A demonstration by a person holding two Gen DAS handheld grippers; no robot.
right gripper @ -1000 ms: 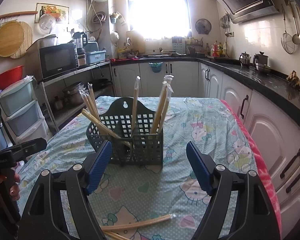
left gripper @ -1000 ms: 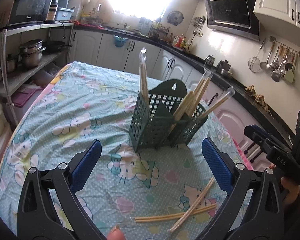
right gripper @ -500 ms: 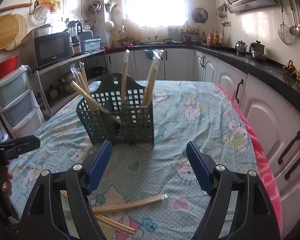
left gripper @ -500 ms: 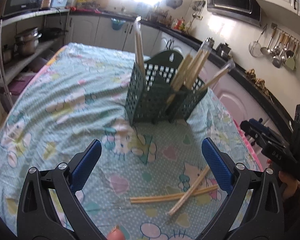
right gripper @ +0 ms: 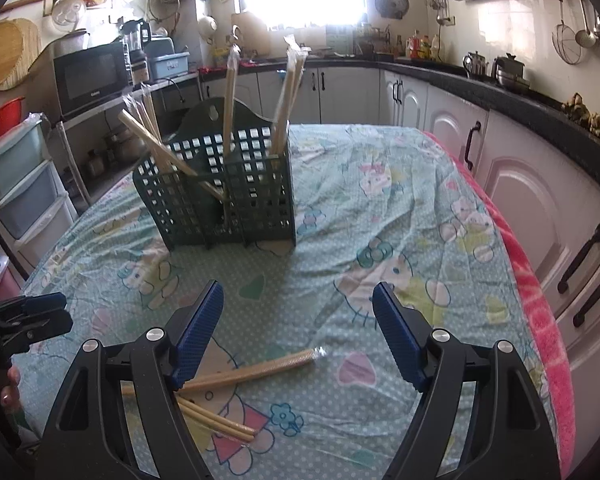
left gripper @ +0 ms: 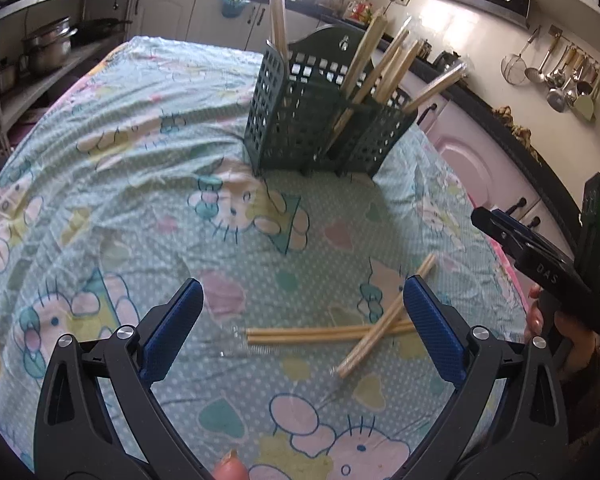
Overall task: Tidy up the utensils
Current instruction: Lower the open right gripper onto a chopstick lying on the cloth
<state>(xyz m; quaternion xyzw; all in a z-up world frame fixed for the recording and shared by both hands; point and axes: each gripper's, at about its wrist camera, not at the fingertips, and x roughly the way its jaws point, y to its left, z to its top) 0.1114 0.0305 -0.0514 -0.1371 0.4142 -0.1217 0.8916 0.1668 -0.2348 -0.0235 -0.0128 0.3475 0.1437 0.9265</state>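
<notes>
Two wrapped chopstick pairs [left gripper: 328, 330] lie crossed on the cartoon-print tablecloth [left gripper: 100, 184], on the near side of the dark green utensil caddy [left gripper: 320, 120], well apart from it. More wrapped chopsticks [right gripper: 288, 92] stand tilted in the caddy's compartments. Left gripper [left gripper: 300, 332] hangs just above the crossed pairs, jaws spread wide, nothing between its pads. Right gripper [right gripper: 296, 328] is likewise wide open and empty, near one pair [right gripper: 252, 370].

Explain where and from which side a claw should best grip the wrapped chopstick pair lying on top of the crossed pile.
Probably the bare middle of the top chopstick pair, from above, jaws across its width: it lies flat on the tablecloth, crossing the lower pair nearer one end.
</notes>
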